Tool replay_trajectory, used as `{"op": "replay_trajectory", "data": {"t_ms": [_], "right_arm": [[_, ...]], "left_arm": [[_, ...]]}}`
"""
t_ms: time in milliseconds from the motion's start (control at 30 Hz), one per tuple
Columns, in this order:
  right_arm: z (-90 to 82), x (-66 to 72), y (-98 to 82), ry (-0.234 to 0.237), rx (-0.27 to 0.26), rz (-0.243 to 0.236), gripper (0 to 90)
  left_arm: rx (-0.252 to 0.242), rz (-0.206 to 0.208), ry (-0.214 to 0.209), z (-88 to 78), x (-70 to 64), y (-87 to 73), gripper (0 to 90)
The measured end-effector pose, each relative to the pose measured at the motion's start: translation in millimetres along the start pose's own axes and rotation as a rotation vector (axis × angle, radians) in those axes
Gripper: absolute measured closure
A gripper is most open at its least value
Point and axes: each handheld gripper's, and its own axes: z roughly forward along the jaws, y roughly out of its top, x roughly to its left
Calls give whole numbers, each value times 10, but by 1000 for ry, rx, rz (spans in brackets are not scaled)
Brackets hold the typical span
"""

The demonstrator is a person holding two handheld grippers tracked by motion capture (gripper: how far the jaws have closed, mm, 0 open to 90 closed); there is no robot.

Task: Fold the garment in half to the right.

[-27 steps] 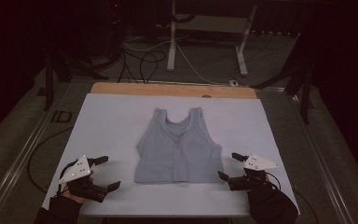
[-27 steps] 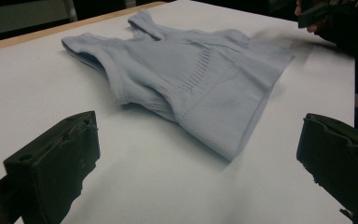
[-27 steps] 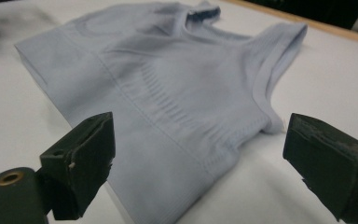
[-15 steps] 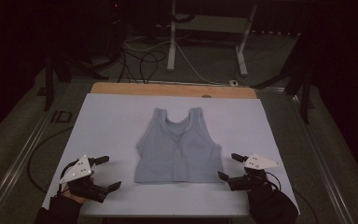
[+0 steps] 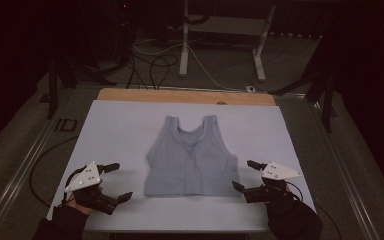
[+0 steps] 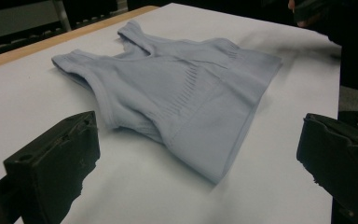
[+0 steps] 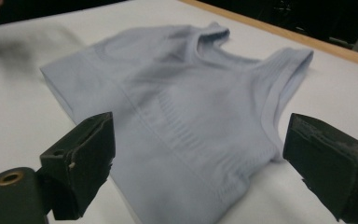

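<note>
Two grippers, left [image 5: 114, 181] and right [image 5: 244, 175], gape wide and empty beside the grey top [image 5: 190, 157] lying flat mid-tabletop [image 5: 115, 125] toward the near edge, where a shallow pinch might snag one layer and bunch the cloth.

A pale grey-blue sleeveless top [image 5: 192, 160] lies flat and face-up in the middle of a white surface [image 5: 120, 125], its two shoulder straps pointing toward the far wooden edge and its straight hem toward the near edge. The scooped neckline dips between the straps, and the armholes curve in on either side. From the left gripper view, the garment [image 6: 177, 93] shows a band of fine vertical ribbing across the chest and a smooth lower panel, with light rumpling at the side seam. From the right gripper view, the same ribbing [image 7: 182, 116] runs across the fabric, and bound edging trims an armhole.
</note>
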Motion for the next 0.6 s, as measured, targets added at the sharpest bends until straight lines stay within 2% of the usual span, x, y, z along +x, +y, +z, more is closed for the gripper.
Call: {"op": "replay_trajectory", "data": {"t_ms": [100, 267, 433, 600], "right_arm": [[6, -24, 110, 10, -5, 8, 91], [58, -51, 330, 15, -24, -6, 91], [164, -92, 537, 32, -55, -26, 91], [316, -106, 711, 49, -65, -46, 91]], "left_arm": [[28, 16, -8, 31, -14, 66, 4], [49, 30, -33, 68, -40, 171, 4], [41, 34, -33, 53, -46, 262, 4], [44, 39, -21, 32, -58, 334, 4]]}}
